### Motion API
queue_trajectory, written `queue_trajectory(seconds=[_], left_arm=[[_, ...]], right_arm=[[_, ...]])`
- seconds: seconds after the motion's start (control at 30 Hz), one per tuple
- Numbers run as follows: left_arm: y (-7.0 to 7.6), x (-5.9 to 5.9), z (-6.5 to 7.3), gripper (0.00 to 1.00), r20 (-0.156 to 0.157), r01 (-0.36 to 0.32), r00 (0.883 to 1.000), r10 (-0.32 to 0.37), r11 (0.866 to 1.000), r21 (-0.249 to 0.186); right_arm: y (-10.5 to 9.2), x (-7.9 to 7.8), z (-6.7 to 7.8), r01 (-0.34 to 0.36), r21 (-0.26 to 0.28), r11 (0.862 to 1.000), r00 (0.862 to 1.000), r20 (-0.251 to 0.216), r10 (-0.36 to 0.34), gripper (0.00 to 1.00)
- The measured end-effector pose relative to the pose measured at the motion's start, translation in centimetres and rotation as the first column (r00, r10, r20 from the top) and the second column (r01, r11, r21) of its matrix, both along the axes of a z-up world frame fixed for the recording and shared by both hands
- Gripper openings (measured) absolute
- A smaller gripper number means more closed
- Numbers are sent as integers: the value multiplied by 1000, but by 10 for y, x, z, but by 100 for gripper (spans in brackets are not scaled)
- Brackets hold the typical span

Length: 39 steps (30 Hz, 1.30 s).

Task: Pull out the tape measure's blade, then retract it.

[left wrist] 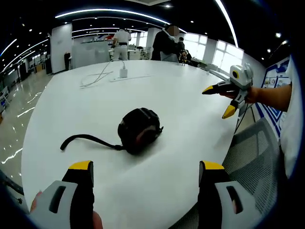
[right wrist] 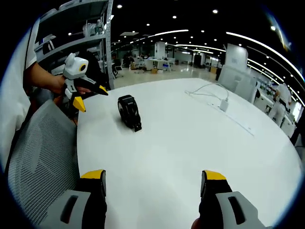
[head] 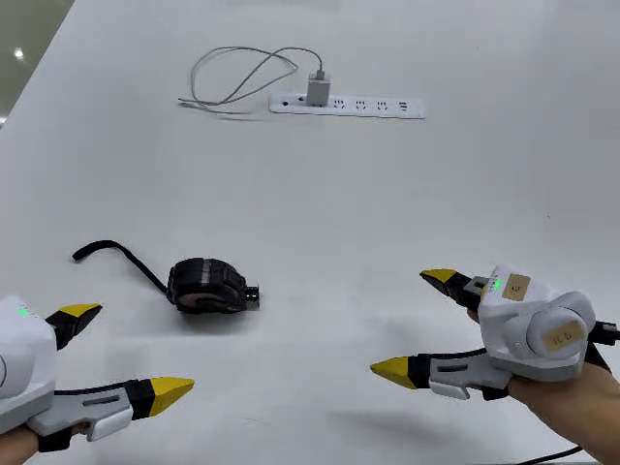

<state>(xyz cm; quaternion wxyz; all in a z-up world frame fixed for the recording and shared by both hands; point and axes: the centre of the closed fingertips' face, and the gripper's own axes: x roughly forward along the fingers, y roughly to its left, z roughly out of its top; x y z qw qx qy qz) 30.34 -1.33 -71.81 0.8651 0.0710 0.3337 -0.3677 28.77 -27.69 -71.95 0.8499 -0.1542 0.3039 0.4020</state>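
The white desk (head: 407, 213) carries a black tape measure (head: 205, 285), its strap (head: 111, 250) trailing left, and farther back a white power strip (head: 358, 106) with a plugged-in charger (head: 319, 89) and looped cable (head: 237, 77).

Head view looks down over the white table (head: 407, 213), both gripper views sit low at its edge, angled inward, all sharing the tape measure (head: 206, 285).

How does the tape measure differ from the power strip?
The tape measure is black and rounded; the power strip is white, long and flat. The tape measure lies near the person, the power strip at the far side. A black strap trails from the tape measure; a white charger sits plugged in the power strip. Both rest on the white table.
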Motion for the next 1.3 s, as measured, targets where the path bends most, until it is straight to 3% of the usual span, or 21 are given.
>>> queue_trajectory(seconds=[0.33, 0.5, 0.87, 1.3], left_arm=[[3, -5, 6, 96, 25, 46, 999, -46, 999, -12], [9, -7, 7, 99, 51, 63, 997, -65, 998, 30], [13, -12, 15, 99, 73, 91, 993, -92, 996, 11], [17, -16, 15, 99, 69, 119, 990, -119, 993, 11]], right_arm=[[-12, -10, 6, 18, 0, 1000, 1000, -2, -18, 89], [-13, -14, 8, 18, 8, 1000, 1000, 0, -18, 93], [-23, -25, 13, 23, 12, 1000, 1000, -1, -23, 99], [-32, -39, 4, 23, 0, 1000, 999, -33, -23, 99]])
